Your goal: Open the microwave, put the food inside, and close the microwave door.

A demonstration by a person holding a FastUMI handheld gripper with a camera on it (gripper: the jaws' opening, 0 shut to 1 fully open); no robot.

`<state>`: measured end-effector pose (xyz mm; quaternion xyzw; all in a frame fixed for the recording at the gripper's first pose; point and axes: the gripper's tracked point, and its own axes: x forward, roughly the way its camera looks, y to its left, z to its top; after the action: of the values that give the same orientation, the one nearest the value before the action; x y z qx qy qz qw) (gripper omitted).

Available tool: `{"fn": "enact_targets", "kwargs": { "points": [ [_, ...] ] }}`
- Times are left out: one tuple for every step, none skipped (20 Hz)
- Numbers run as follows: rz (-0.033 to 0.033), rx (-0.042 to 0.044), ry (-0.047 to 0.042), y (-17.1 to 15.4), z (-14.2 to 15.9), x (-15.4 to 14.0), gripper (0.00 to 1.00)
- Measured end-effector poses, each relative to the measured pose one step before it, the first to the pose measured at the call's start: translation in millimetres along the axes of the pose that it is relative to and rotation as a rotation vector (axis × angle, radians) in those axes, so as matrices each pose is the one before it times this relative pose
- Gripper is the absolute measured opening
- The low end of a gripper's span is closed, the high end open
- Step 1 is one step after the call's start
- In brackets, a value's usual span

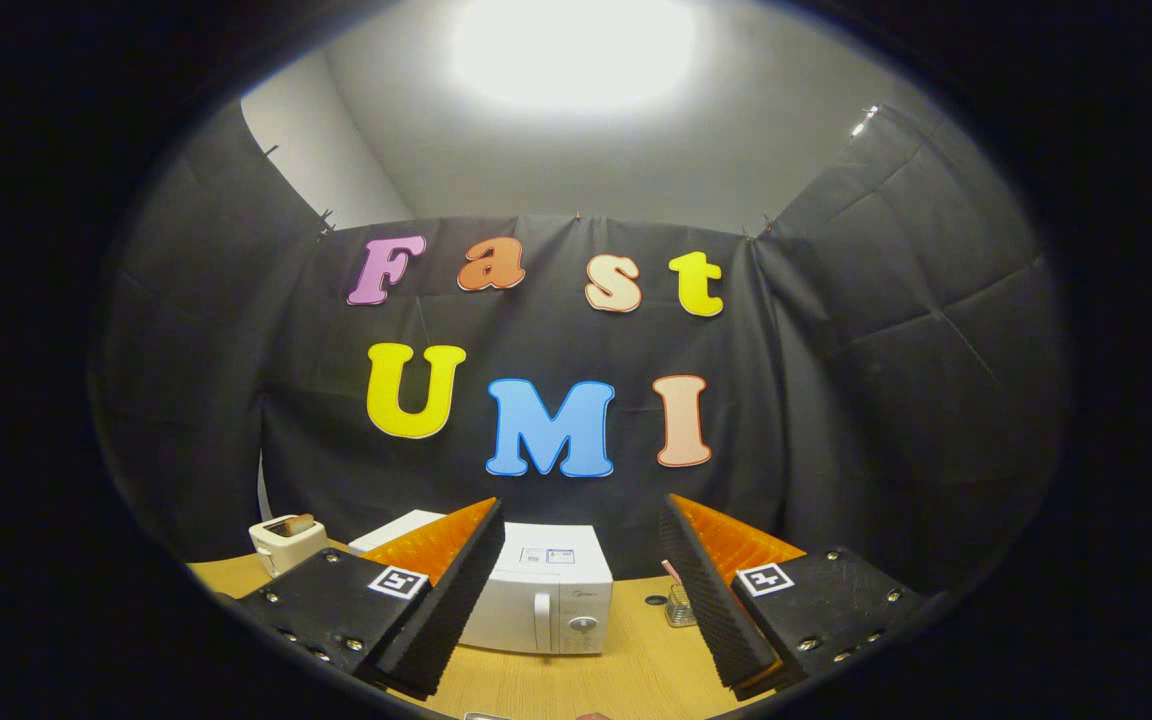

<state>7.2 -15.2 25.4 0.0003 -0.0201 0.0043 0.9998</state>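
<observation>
A white microwave (pixel 544 590) stands on the wooden table (pixel 586 680) beyond my fingers, its door shut, with a vertical handle and a round knob on its right front. My gripper (pixel 581 530) is open, its two fingers spread wide on either side of the microwave and well short of it. Nothing is held between them. I cannot make out the food itself.
A white toaster (pixel 286 540) with a slice in its slot stands at the back left of the table. A small clear glass jar (pixel 679 605) and a dark round spot sit just right of the microwave. Black cloth walls close in the booth.
</observation>
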Motion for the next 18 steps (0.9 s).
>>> {"fn": "enact_targets", "kwargs": {
  "points": [
    [0.00028, -0.00346, -0.00089, -0.87, 0.28, 1.29, 0.97],
    [0.0006, -0.00387, -0.00245, -0.37, 1.5, 0.37, 0.96],
    [0.00307, -0.00288, -0.00289, 0.7, 0.68, 0.16, 0.96],
    [0.00235, -0.00236, -0.00352, 0.34, 0.88, 0.96, 0.97],
    [0.00376, -0.00166, -0.00127, 0.22, 0.31, 1.34, 0.97],
    [0.00742, -0.00051, 0.0009, 1.46, -1.61, 2.14, 0.96],
    [0.00645, -0.00072, 0.00246, 0.84, -1.67, 3.53, 0.96],
    [0.00717, -0.00347, 0.00237, 0.46, -1.97, 3.39, 0.96],
    [0.00397, -0.00597, 0.00221, -0.7, -1.08, 3.9, 0.96],
    [0.00456, -0.00702, 0.00137, -0.62, -2.18, 4.98, 0.96],
    [0.00676, -0.00934, 0.00014, 0.09, -1.83, 5.19, 0.97],
    [0.00656, -0.01126, 0.001, -0.02, -3.61, 5.94, 0.96],
    [0.00455, -0.00878, 0.00112, -1.24, -2.15, 6.23, 0.96],
    [0.00356, -0.00328, 0.00576, -0.81, -4.25, 7.41, 0.96],
    [0.0092, 0.00213, 0.00503, 0.89, -3.9, 6.89, 0.96],
    [0.00894, 0.00373, 0.0047, 1.43, -3.65, 5.28, 0.97],
    [0.00641, 0.00409, 0.00725, 0.18, -5.28, 6.25, 0.96],
    [0.00806, 0.00454, 0.00891, 0.36, -6.24, 6.66, 0.96]
  ]
}}
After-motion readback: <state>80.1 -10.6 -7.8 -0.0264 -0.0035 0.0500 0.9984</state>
